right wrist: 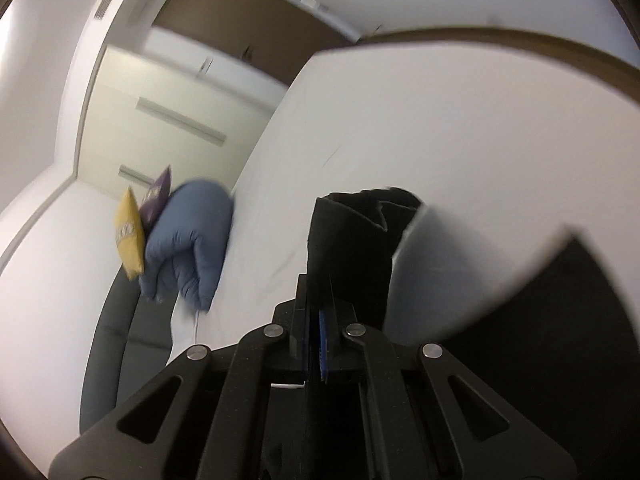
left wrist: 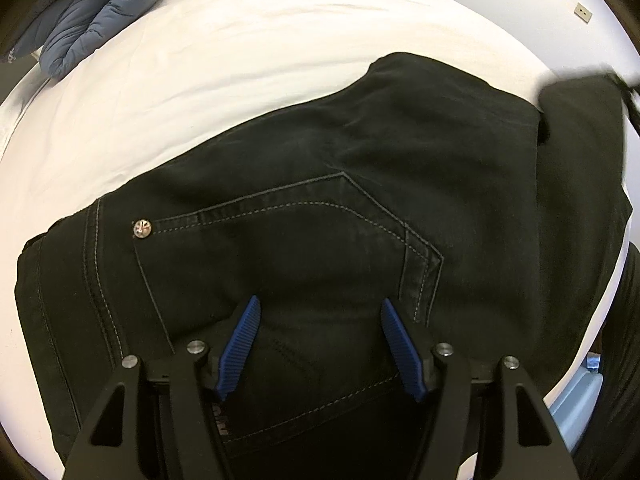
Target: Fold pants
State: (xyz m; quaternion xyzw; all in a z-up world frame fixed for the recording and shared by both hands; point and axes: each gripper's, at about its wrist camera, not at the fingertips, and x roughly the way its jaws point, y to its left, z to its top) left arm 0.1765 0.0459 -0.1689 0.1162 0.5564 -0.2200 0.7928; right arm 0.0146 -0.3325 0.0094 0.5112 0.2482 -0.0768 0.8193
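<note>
Black jeans (left wrist: 320,208) lying on white bed sheet (left wrist: 200,60) | left gripper (left wrist: 318,344) hovering spread over back pocket | right gripper (right wrist: 316,344) pinching lifted leg hem (right wrist: 348,248) | risking hem slipping, fold skewing.

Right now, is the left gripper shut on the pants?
No. The left gripper is open, its two blue fingers spread apart above the pants, with no fabric pinched between them.
</note>
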